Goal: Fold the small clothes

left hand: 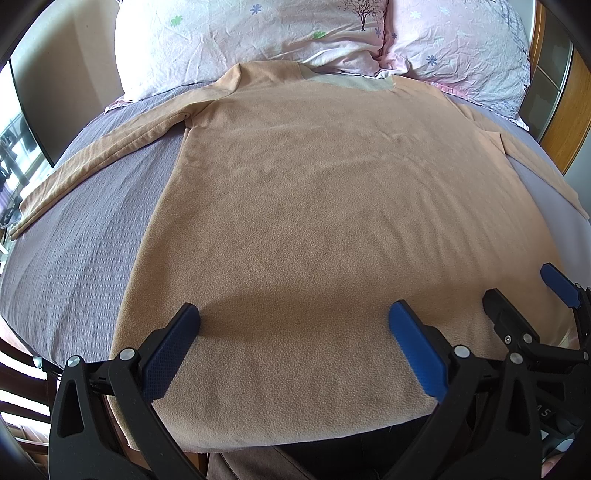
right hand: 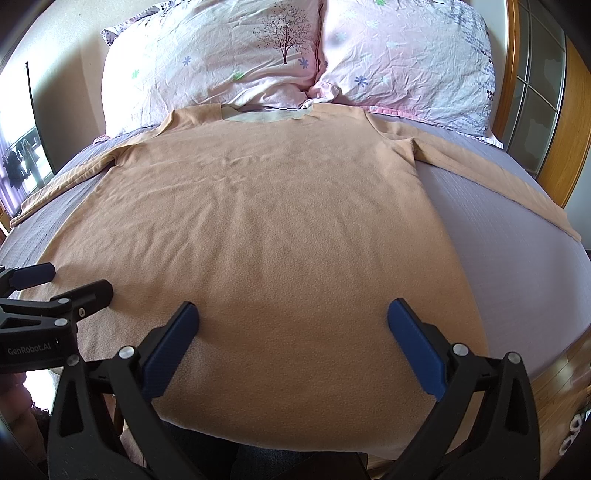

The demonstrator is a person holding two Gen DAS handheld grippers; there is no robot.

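A tan long-sleeved fleece shirt (left hand: 314, 206) lies flat on the bed, collar toward the pillows, both sleeves spread out; it also shows in the right wrist view (right hand: 266, 221). Its hem hangs over the near edge of the bed. My left gripper (left hand: 293, 321) is open and empty, hovering over the hem on the left half. My right gripper (right hand: 291, 317) is open and empty over the hem's right half. The right gripper's fingers (left hand: 557, 284) show at the right edge of the left wrist view. The left gripper's fingers (right hand: 35, 275) show at the left edge of the right wrist view.
The bed has a grey-purple cover (left hand: 85, 236), also seen in the right wrist view (right hand: 517, 266). Two floral pillows (left hand: 236, 33) (right hand: 410, 55) lie beyond the collar. A wooden headboard frame (right hand: 572, 122) stands at right. A window (left hand: 11, 155) is at left.
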